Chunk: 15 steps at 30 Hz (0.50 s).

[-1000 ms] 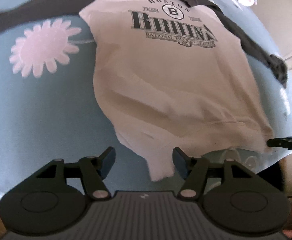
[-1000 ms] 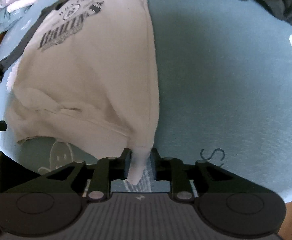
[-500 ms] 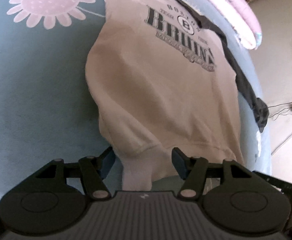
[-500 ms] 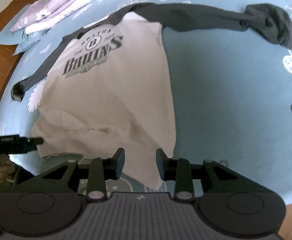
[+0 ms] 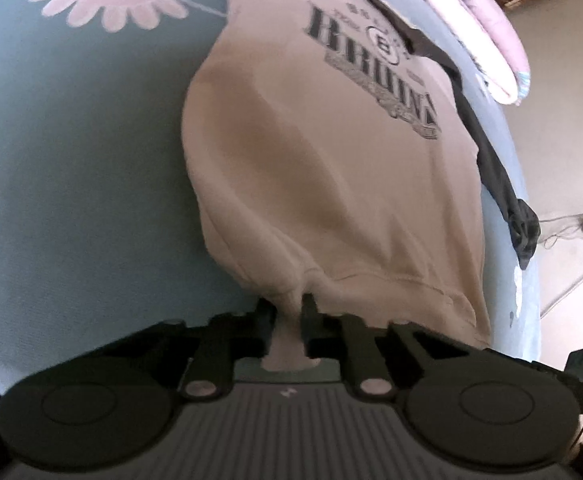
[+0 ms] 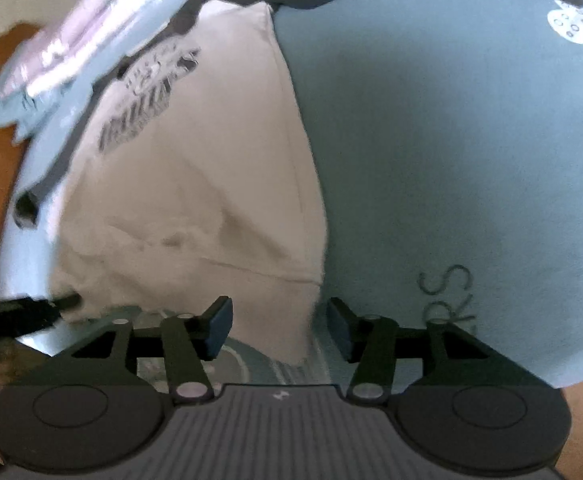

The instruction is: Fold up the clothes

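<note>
White shirt (image 5: 331, 168) with dark sleeves and a BRUINS print lies flat, print up, on the blue flowered bedspread (image 5: 71, 152); left gripper (image 5: 289, 312) fingers have just clenched on a bunched bit of the hem at its near corner, cloth pinched between them; right gripper (image 6: 279, 320) fingers have just been spreading, now released, the other hem corner lying loose between them, pads not pressing it; one dark sleeve (image 5: 495, 168) trails along the bed edge; pale folded bedding (image 5: 471, 20) beyond the collar.
</note>
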Each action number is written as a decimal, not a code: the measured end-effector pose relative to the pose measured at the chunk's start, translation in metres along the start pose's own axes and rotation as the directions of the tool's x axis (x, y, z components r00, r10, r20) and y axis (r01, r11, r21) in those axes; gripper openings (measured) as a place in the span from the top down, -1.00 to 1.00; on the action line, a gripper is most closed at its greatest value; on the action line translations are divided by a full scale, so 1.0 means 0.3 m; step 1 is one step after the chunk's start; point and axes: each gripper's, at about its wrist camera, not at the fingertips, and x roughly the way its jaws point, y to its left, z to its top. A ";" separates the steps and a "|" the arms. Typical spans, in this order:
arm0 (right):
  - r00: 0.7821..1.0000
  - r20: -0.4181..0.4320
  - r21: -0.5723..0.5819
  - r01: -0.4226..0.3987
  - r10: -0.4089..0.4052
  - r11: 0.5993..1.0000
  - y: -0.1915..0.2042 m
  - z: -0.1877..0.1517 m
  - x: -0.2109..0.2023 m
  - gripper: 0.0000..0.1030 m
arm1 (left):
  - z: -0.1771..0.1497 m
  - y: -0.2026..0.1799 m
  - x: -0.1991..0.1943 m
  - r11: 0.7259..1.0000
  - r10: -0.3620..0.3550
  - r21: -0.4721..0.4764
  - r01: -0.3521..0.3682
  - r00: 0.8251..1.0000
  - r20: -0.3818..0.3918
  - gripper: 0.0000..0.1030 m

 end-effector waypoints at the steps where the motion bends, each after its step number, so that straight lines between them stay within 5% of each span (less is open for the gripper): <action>1: 1.000 0.006 0.008 -0.005 0.005 1.000 0.001 -0.001 0.004 -0.02 | -0.002 0.002 -0.005 1.000 -0.006 -0.008 0.006 1.000 0.003 0.88; 3: 1.000 0.004 0.014 0.011 -0.012 1.000 0.006 -0.003 0.017 0.76 | -0.005 -0.008 -0.018 1.000 -0.008 -0.002 0.008 1.000 0.011 0.90; 15: 0.999 0.033 -0.065 -0.024 0.026 0.998 0.136 0.040 -0.123 0.83 | 0.042 -0.076 -0.217 0.998 -0.062 0.035 0.060 0.997 0.038 0.91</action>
